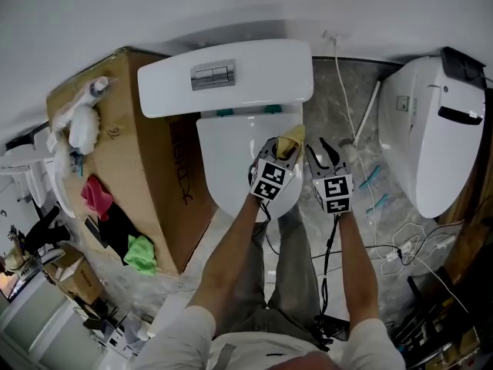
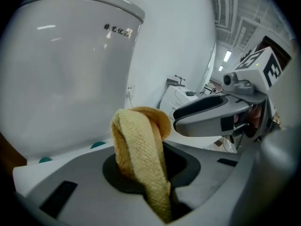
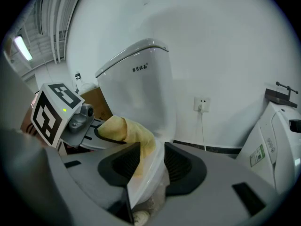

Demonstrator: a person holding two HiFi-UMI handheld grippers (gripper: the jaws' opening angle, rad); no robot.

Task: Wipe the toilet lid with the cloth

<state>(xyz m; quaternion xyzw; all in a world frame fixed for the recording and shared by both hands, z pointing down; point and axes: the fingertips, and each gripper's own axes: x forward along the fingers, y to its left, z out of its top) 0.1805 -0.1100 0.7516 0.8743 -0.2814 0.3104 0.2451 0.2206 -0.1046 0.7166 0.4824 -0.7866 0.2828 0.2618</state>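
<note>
A white toilet stands with its lid (image 1: 231,156) down under the tank (image 1: 231,72). My left gripper (image 1: 285,149) is shut on a yellow cloth (image 1: 292,138) over the lid's far right corner, near the hinge. In the left gripper view the cloth (image 2: 141,159) bunches up out of the jaws in front of the tank (image 2: 70,69). My right gripper (image 1: 325,158) hovers just right of the lid's edge, open, holding nothing. In the right gripper view the lid's edge (image 3: 148,173) and the cloth (image 3: 124,128) show through the gap between its jaws.
A cardboard box (image 1: 154,183) stands left of the toilet with pink (image 1: 96,195) and green (image 1: 141,253) rags beside it. A second toilet (image 1: 435,129) lies at the right. Cables (image 1: 400,245) and a white pipe (image 1: 366,118) lie on the grey floor.
</note>
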